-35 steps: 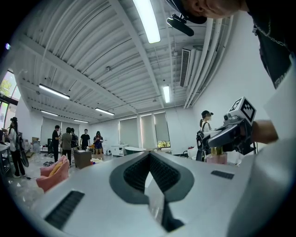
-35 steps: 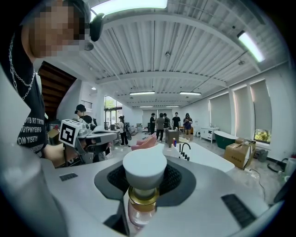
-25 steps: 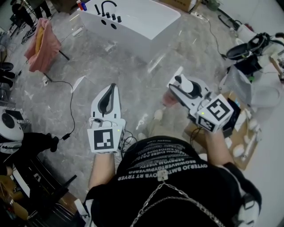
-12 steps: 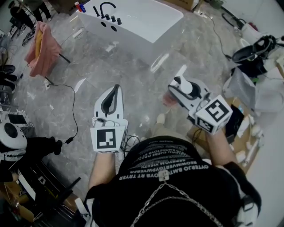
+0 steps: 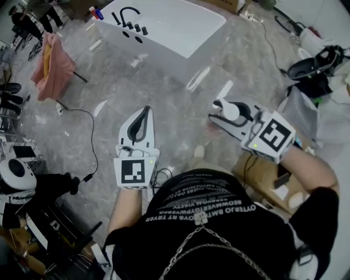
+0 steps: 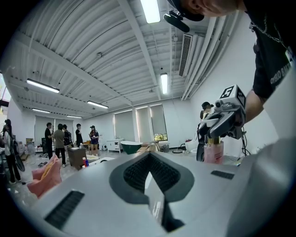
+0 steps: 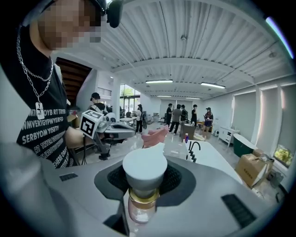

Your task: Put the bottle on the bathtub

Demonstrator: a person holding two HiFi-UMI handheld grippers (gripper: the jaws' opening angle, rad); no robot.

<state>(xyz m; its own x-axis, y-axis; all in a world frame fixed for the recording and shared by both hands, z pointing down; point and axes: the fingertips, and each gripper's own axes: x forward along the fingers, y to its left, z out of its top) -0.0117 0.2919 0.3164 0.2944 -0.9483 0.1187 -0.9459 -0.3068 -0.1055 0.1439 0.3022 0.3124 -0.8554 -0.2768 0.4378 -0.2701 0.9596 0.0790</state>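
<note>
The bottle (image 7: 141,210) has a pink body, a gold collar and a white pump cap (image 5: 235,110). My right gripper (image 5: 217,114) is shut on it at the neck, held above the marble floor at the right of the head view. From the left gripper view the bottle (image 6: 213,152) hangs under those jaws. My left gripper (image 5: 144,112) is shut with nothing in it and points toward the white bathtub (image 5: 180,24), which stands a way off at the top of the head view. The bathtub (image 7: 210,157) lies ahead and to the right in the right gripper view.
A black faucet (image 5: 128,13) and small bottles (image 5: 97,12) sit on the tub's left end. A pink cloth on a stand (image 5: 52,54) and a floor cable (image 5: 87,131) are at left. Cardboard boxes (image 5: 262,175) and gear lie at right. Several people (image 7: 185,113) stand beyond the tub.
My right gripper has swung to the right and rolled, its marker cube now further right, with the bottle still in its jaws. The left gripper has edged forward over the floor.
</note>
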